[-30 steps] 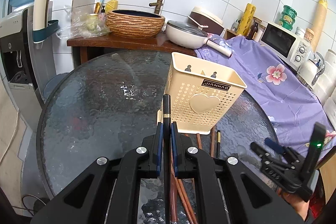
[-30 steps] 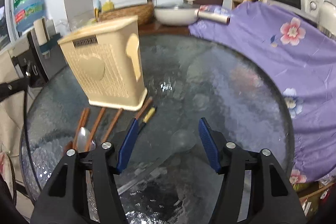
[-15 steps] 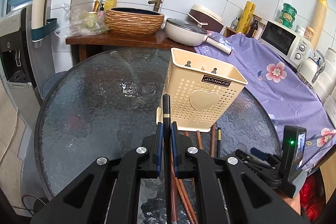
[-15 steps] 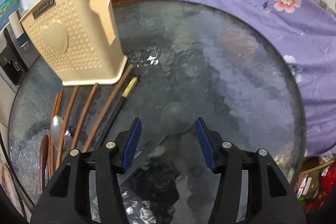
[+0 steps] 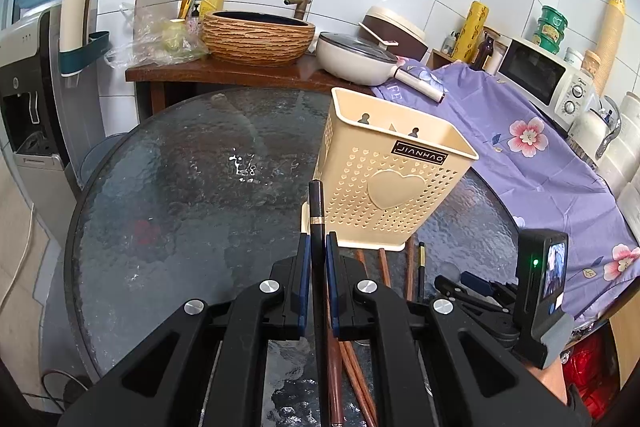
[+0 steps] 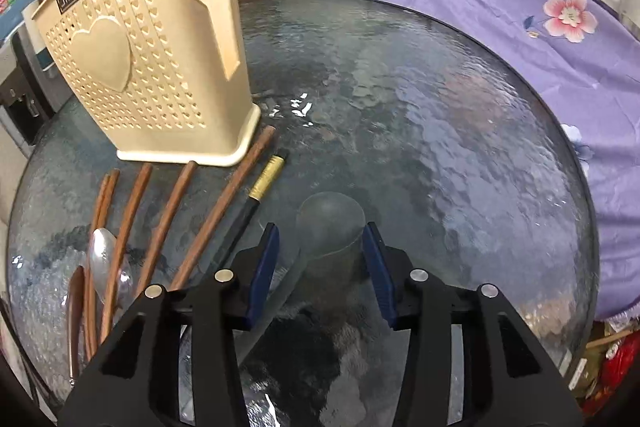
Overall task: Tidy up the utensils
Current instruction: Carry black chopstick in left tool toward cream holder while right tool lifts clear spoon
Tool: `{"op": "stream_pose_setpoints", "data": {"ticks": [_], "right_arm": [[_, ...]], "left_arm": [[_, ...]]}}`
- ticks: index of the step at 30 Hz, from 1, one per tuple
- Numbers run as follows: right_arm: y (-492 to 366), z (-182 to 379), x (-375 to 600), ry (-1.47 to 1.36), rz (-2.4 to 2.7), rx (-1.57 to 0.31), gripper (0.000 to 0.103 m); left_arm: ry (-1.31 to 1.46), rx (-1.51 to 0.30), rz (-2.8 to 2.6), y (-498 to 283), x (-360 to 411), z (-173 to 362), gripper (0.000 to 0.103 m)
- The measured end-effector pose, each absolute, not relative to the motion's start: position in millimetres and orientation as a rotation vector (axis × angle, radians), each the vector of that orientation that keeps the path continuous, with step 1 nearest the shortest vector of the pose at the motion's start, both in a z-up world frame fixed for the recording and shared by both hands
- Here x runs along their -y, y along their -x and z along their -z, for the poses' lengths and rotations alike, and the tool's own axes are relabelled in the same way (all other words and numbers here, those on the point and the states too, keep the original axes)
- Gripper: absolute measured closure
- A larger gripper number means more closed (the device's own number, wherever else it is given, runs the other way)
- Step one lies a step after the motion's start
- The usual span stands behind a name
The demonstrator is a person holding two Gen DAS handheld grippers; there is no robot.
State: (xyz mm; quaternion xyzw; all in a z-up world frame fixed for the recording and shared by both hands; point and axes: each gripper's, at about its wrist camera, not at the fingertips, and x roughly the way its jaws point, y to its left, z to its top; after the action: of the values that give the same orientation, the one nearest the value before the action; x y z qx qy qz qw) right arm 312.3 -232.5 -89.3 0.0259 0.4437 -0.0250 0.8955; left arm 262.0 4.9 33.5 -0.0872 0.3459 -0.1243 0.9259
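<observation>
Left wrist view: the left claw (image 5: 316, 251) is clenched on a dark chopstick (image 5: 315, 203), its tip just in front of the cream basket (image 5: 384, 183) on the glass table (image 5: 180, 187).

Right wrist view: the right claw (image 6: 320, 263) is spread wide, straddling a spoon (image 6: 330, 223) lying right of the basket (image 6: 148, 59); brown chopsticks (image 6: 168, 211) lie in front of the basket.

Brown chopsticks (image 6: 168, 211) fanned flat before upright cream heart-perforated holder (image 6: 152, 63).
</observation>
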Motion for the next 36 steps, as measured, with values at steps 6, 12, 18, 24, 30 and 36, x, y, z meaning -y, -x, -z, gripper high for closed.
{"op": "stream_pose_setpoints", "data": {"ticks": [6, 12, 18, 24, 30, 36], "right_arm": [[-325.0, 87.5, 229.3, -0.025, 0.034, -0.938, 0.066], [-330.6, 87.1, 226.3, -0.012, 0.012, -0.939, 0.066], [-316.4, 68.5, 227.6, -0.028, -0.021, -0.812, 0.066], [-286.9, 41.5, 224.3, 0.021, -0.051, -0.642, 0.066], [-262.3, 28.3, 219.3, 0.095, -0.053, -0.543, 0.066], [-253.9, 20.8, 222.2, 0.079, -0.052, -0.522, 0.066]], "left_arm": [[0.180, -0.714, 0.256, -264.2, -5.7, -31.9, 0.096], [0.181, -0.719, 0.253, -266.0, -5.5, -31.1, 0.096], [0.183, -0.717, 0.254, -266.8, -5.9, -31.5, 0.096], [0.185, -0.704, 0.259, -264.2, -6.4, -33.2, 0.096], [0.187, -0.703, 0.258, -263.4, -6.6, -33.8, 0.096], [0.192, -0.691, 0.261, -257.0, -7.4, -37.6, 0.096]]}}
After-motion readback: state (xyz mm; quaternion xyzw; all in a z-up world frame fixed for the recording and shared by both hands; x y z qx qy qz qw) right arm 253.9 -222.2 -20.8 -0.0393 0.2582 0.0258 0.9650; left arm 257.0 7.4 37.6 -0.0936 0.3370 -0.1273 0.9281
